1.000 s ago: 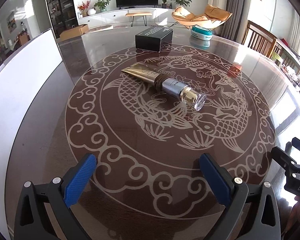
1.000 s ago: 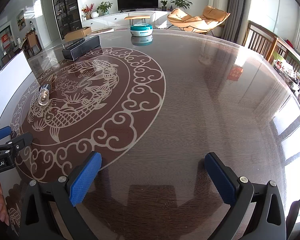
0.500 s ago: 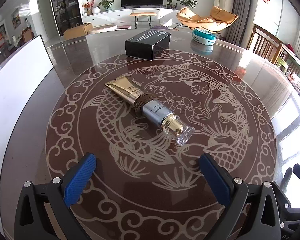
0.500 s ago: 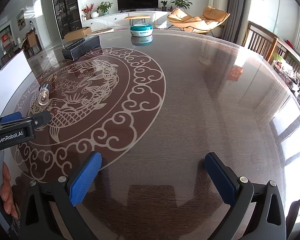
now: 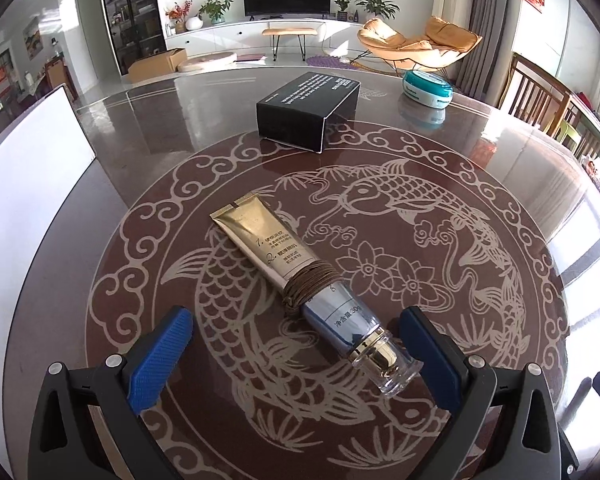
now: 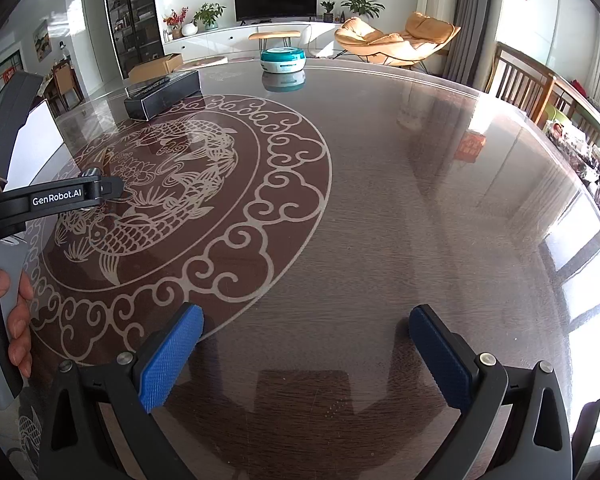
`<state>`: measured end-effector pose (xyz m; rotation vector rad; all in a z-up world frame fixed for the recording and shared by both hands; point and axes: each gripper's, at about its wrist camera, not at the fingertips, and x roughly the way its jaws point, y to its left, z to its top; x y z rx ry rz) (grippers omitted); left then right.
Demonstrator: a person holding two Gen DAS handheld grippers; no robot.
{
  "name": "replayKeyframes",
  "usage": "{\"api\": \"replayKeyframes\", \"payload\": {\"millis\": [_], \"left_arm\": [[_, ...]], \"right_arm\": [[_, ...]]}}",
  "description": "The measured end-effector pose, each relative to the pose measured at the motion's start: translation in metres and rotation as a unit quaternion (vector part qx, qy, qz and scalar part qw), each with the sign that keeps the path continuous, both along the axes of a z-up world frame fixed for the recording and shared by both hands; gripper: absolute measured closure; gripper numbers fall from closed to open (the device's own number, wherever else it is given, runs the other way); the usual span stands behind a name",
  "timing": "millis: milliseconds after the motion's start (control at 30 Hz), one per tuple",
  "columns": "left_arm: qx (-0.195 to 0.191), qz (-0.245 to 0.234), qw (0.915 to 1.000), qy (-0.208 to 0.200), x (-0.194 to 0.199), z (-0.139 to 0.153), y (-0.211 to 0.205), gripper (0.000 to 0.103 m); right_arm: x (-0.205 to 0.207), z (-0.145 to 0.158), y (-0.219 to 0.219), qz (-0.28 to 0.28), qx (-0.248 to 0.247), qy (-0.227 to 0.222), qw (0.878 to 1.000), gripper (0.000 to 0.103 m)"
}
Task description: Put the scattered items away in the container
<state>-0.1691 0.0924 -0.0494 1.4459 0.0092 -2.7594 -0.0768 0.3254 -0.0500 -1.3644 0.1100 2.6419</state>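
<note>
A gold and silver cosmetic tube, wound with brown cord and closed by a clear cap, lies diagonally on the round glass table. My left gripper straddles its cap end. The jaws are closing, and the cap lies near the right pad with a gap to the left pad. A black box and a teal round tin sit farther back. My right gripper hovers open over bare table with nothing between its fingers. The white container wall stands at the left.
In the right wrist view the left gripper's arm and a hand fill the left edge. The black box and teal tin are at the far side. Wooden chairs stand beyond the table's right rim.
My left gripper has moved forward over the table, so the tube's cap end now lies between its fingers, and the pads stand slightly closer together. The right gripper has stayed put.
</note>
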Motion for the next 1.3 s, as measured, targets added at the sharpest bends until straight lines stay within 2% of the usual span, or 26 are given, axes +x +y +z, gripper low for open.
{"api": "replayKeyframes", "payload": {"millis": [100,233,300,400,600,933,1133,1233,1267,1300], "left_arm": [[-0.002,-0.004,0.9999,0.015,0.001,0.003,-0.010,0.027],[-0.005,-0.014,0.9996,0.024,0.005,0.005,-0.016,0.042],[-0.007,-0.019,0.9994,0.029,0.006,0.006,-0.018,0.058],[-0.009,-0.022,0.9992,0.033,0.007,0.006,-0.022,0.073],[-0.009,-0.027,0.9990,0.034,0.011,0.007,-0.035,0.073],[0.000,0.000,0.9993,0.036,0.023,0.005,-0.071,0.074],[-0.009,-0.001,0.9993,0.037,0.024,0.005,-0.070,0.070],[-0.005,0.011,0.9993,0.035,0.024,0.004,-0.074,0.056],[0.000,0.013,0.9994,0.033,0.023,0.004,-0.076,0.046],[0.001,0.012,0.9994,0.031,0.023,0.003,-0.076,0.042]], "right_arm": [[0.000,0.000,0.000,0.000,0.000,0.000,1.000,0.000],[0.000,0.000,0.000,0.000,0.000,0.000,1.000,0.000],[0.000,0.000,0.000,0.000,0.000,0.000,1.000,0.000],[0.000,0.000,0.000,0.000,0.000,0.000,1.000,0.000],[0.001,0.000,-0.001,0.000,0.000,0.000,1.000,0.000],[0.001,0.000,0.000,-0.001,0.000,0.000,1.000,0.000],[0.001,0.000,0.000,-0.001,0.000,0.000,1.000,0.000],[0.000,0.000,-0.001,-0.001,0.000,0.000,1.000,0.000],[0.000,0.000,-0.001,-0.001,0.000,0.000,1.000,0.000],[0.000,0.000,-0.001,-0.001,0.000,0.000,1.000,0.000]]}}
